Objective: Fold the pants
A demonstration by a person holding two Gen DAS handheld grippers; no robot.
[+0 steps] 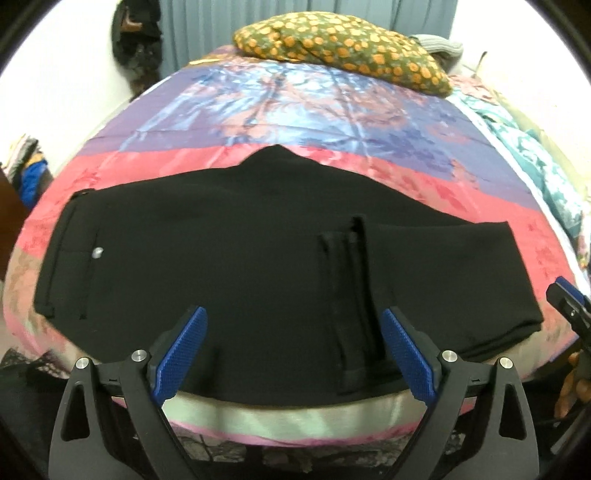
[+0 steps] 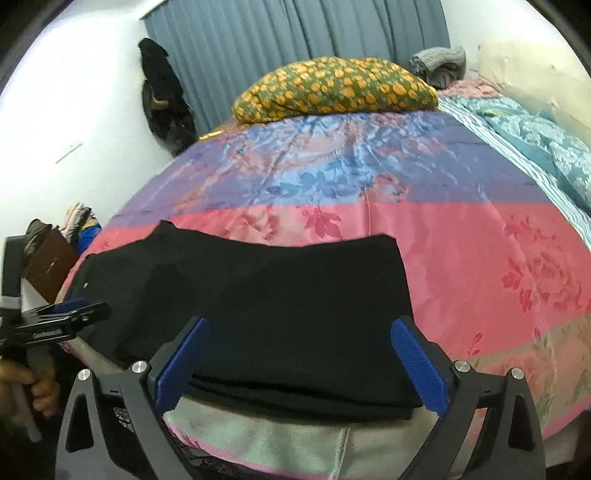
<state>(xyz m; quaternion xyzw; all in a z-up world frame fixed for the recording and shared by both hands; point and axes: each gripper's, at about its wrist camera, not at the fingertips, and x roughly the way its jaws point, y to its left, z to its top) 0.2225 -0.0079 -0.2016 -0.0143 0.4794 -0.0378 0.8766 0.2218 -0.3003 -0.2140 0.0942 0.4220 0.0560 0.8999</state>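
Black pants (image 1: pixel 221 266) lie folded flat along the near edge of the bed (image 1: pixel 332 122), waistband with a small button at the left, leg hems laid across the right half. My left gripper (image 1: pixel 293 317) hovers open above the near edge of the pants, its blue pads (image 1: pixel 181 354) apart and gripping no cloth. In the right wrist view the same pants (image 2: pixel 280 295) lie ahead, folded end at the right. My right gripper (image 2: pixel 299 328) is open over that folded end, holding nothing. The right gripper (image 1: pixel 565 299) shows at the left view's right edge; the left gripper (image 2: pixel 74 314) at the other's left edge.
The bed carries a pink, purple and blue floral cover (image 2: pixel 461 240). A green pillow with orange dots (image 2: pixel 332 90) lies at the far end before a grey curtain (image 2: pixel 295 33). Teal bedding (image 2: pixel 546 147) is bunched at the right. A dark garment (image 2: pixel 162 96) hangs at the left wall.
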